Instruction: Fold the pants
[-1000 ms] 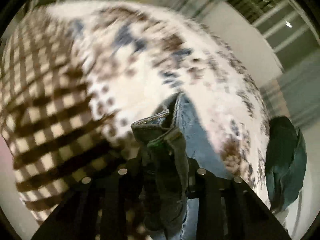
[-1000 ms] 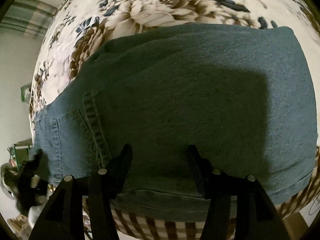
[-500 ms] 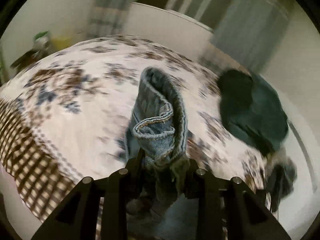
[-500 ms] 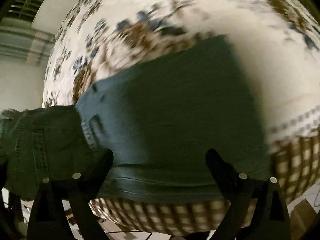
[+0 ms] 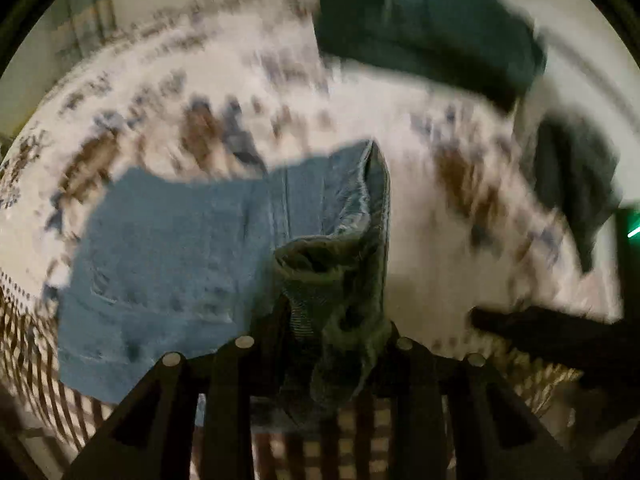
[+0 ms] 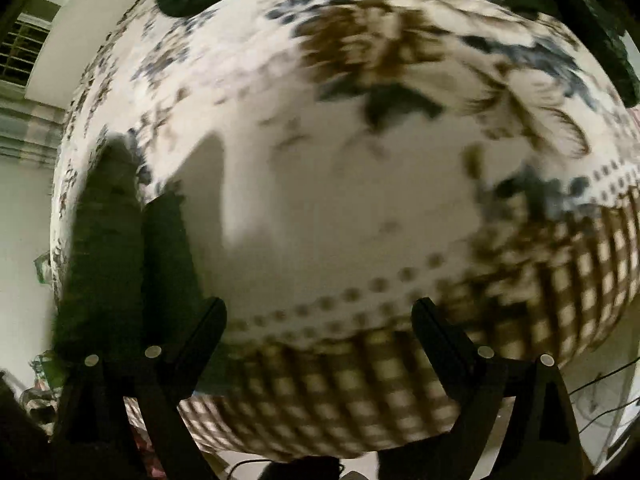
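The blue denim pants (image 5: 168, 248) lie partly folded on the floral bedspread (image 5: 248, 92). My left gripper (image 5: 328, 320) is shut on a bunched end of the pants and holds it above the flat part. In the right wrist view my right gripper (image 6: 320, 312) is wide open and empty over bare bedspread (image 6: 340, 200). A dark blurred piece of the pants (image 6: 120, 248) shows at that view's left edge.
A dark green garment (image 5: 424, 20) lies at the far side of the bed, and another dark garment (image 5: 576, 176) lies at the right. The bed's checked border (image 6: 360, 392) marks its near edge. Both views are motion-blurred.
My left gripper has swung the held end round over the flat pants. My right gripper has opened wider and moved right, off the pants, onto bare bedspread.
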### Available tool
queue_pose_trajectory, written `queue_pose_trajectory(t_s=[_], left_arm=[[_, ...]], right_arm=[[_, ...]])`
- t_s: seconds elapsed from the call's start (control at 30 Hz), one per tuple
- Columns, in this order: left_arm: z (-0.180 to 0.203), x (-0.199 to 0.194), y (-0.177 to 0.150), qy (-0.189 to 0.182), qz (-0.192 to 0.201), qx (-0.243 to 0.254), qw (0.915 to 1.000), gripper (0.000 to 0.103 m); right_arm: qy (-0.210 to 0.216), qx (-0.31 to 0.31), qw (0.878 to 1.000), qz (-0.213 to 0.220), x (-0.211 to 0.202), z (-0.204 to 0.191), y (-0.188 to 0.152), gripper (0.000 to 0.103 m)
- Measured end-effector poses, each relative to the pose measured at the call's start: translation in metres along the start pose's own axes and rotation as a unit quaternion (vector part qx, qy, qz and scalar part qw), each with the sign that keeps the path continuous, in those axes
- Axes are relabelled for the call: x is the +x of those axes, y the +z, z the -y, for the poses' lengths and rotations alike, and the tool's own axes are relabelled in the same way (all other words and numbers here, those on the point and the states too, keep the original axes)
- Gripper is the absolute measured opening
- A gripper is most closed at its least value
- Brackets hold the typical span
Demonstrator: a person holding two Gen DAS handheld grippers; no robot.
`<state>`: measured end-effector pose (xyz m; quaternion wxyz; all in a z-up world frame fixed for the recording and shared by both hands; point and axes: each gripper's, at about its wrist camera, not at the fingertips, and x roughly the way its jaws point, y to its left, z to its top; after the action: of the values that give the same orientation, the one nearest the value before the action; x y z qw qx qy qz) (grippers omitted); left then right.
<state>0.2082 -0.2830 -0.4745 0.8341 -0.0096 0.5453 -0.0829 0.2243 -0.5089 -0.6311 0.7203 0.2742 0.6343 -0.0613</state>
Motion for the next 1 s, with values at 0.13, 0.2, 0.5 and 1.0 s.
queue_pose_trajectory(t_s=[0.13, 0.2, 0.5, 1.0], left_arm=[[0.005, -0.007, 0.003, -0.001, -0.005, -0.017, 0.9998, 0.048], [0.0, -0.024, 0.009, -0.038, 0.001, -0.043, 0.9984, 0.075], [-0.125, -0.074, 0.039, 0.013, 0.023, -0.161, 0.9866, 0.092], [-0.237, 0.005, 0.04, 0.081, -0.056, -0.21, 0.9727, 0.092]], right_arm=[[0.019, 0.009, 1.0, -0.003, -0.006, 0.03, 0.006, 0.096], [0.042, 0.018, 0.999, -0.006, -0.01, 0.04, 0.009, 0.095], [0.179, 0.003, 0.982, -0.053, 0.022, -0.011, 0.03, 0.096], [0.224, 0.02, 0.972, -0.07, 0.081, -0.076, 0.035, 0.013]])
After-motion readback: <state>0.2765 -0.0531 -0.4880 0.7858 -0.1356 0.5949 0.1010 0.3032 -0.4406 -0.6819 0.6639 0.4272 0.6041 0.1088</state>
